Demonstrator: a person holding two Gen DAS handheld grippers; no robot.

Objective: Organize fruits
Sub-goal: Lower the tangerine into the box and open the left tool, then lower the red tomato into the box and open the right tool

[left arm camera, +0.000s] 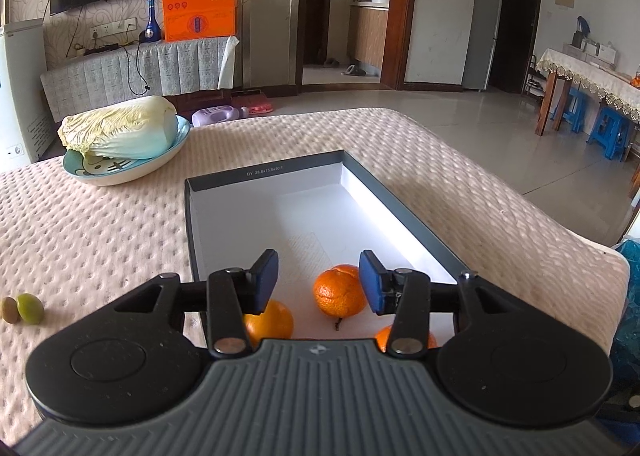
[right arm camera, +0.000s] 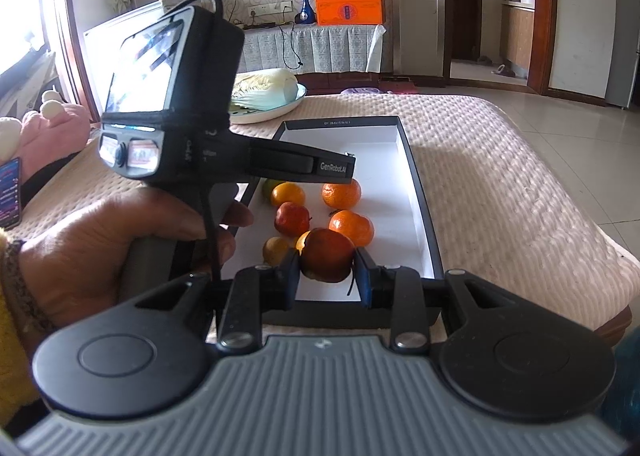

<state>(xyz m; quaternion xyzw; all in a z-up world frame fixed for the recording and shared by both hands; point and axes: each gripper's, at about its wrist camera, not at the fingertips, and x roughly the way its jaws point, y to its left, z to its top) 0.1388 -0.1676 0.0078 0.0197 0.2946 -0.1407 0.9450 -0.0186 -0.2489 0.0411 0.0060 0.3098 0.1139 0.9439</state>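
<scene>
A quilted table cover (left arm camera: 120, 224) spreads under everything. On it lies a shallow box (left arm camera: 404, 212) with dark walls and a white floor, and behind it to the left a blue plate (left arm camera: 120, 172) carrying a cabbage (left arm camera: 120, 132). The left gripper (left arm camera: 319, 280) hangs over the near end of the box with its blue pads apart and nothing pinched; an orange (left arm camera: 338, 290) lies on the box floor below the gap. The right gripper (right arm camera: 328, 276) clamps a dark red apple (right arm camera: 326, 258) above the box's near end. More oranges (right arm camera: 351, 226) and a small red fruit (right arm camera: 291, 218) sit inside. Two little green fruits (left arm camera: 30, 308) rest on the cover, well left of the box.
</scene>
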